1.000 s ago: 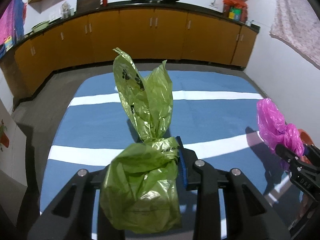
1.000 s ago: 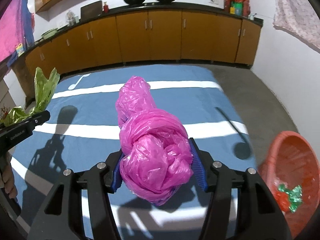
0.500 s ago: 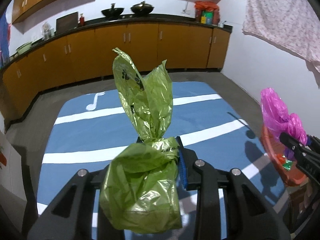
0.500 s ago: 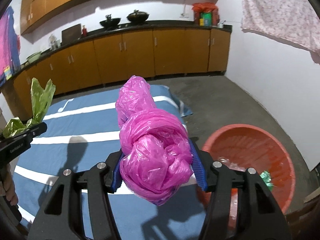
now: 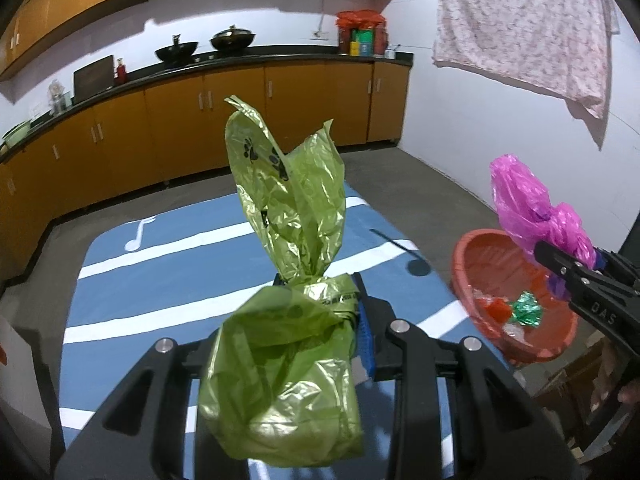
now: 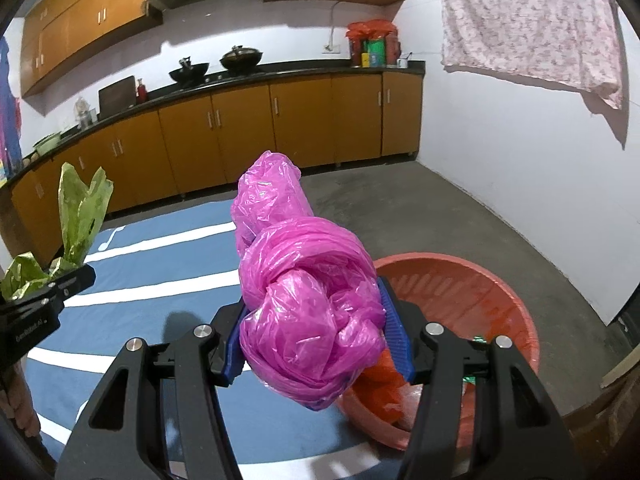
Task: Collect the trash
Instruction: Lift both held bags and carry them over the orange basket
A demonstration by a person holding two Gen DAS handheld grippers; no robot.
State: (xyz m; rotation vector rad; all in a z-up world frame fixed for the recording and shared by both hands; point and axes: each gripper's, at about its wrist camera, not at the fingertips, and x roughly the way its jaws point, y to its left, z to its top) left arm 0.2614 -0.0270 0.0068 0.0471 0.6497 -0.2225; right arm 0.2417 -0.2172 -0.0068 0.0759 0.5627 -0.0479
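A knotted green plastic bag [image 5: 288, 320] fills the left wrist view, and my left gripper [image 5: 320, 312] is shut on its twisted neck above the blue mat. The right gripper [image 6: 316, 332] is shut on a knotted pink plastic bag [image 6: 308, 300], held over the near rim of an orange-red basin [image 6: 472, 292]. That basin [image 5: 492, 256] holds small red and green scraps. From the left wrist the pink bag [image 5: 532, 212] shows at the right above the basin. From the right wrist the green bag [image 6: 80, 212] shows at the far left.
A blue mat with white stripes [image 5: 180, 280] covers the grey floor. Brown cabinets [image 6: 280, 128] with a dark counter run along the back wall, with two woks on top. A patterned cloth [image 5: 520, 28] hangs on the white right wall. A hand [image 6: 20, 400] shows at the left edge.
Both grippers swung to the right and rose, each keeping its bag. The basin came into view, and the pink bag now hangs over its rim.
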